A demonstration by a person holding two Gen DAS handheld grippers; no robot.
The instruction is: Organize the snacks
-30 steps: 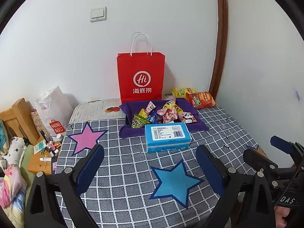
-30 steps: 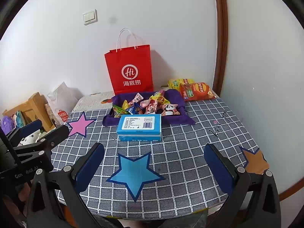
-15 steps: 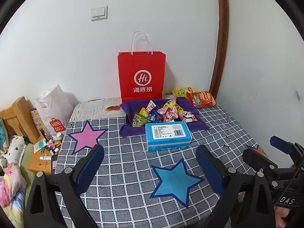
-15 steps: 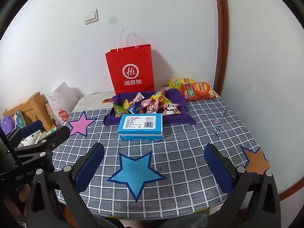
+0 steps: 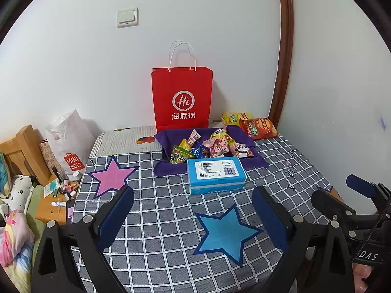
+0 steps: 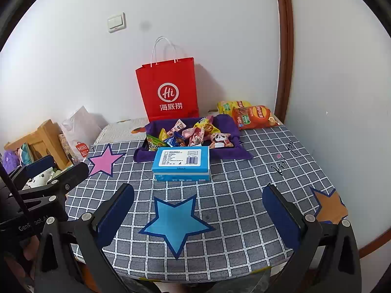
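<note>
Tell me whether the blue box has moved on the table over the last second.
No. The blue box still sits directly against the purple tray's front edge, behind the blue star.

red bag [image 5: 182, 97] – matt paper | snack packets [image 5: 212, 144] – glossy plastic | tablecloth [image 5: 166, 219] – woven cloth

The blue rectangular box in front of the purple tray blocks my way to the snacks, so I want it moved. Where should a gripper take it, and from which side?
Grip the blue rectangular box across its two short ends, coming down from above. It lies flat, label up, with open checked tablecloth on both ends, while the purple tray sits close behind its long side.
</note>
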